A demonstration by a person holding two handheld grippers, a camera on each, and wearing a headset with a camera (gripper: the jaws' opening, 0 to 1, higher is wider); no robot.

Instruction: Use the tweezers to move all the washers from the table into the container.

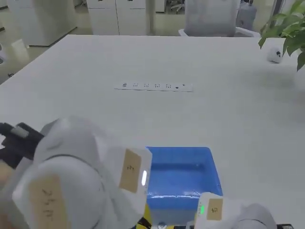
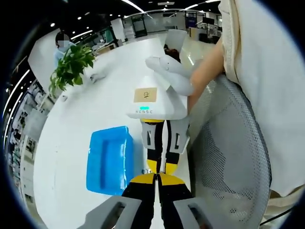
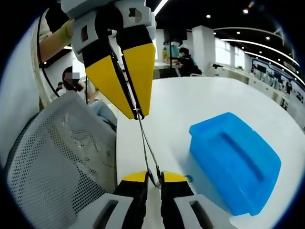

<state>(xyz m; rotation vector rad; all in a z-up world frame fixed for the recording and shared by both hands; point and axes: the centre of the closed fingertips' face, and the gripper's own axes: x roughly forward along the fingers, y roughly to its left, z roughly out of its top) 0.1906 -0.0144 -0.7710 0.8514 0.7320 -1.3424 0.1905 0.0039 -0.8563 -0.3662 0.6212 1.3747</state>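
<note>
Right gripper view: the right gripper [image 3: 154, 179] has its yellow-tipped jaws closed on the lower part of the tweezers [image 3: 145, 143]. The tweezers' two thin dark legs rise to the left gripper [image 3: 138, 113], whose yellow jaws are pinched together on their top end. The blue container [image 3: 233, 160] sits on the desk [image 3: 190, 105] near them, and its inside is hard to read. A mesh chair back [image 3: 57, 152] stands by the desk's edge.

Left gripper view: the two grippers meet tip to tip, and the tweezers between them are too foreshortened to make out.

Head view: the container lies at the middle of the near edge. The grippers' white bodies cover its front corners, and their jaws are cut off below. A power strip [image 1: 153, 86] lies mid-desk, and a plant [image 1: 286, 28] is at the far right corner.
</note>
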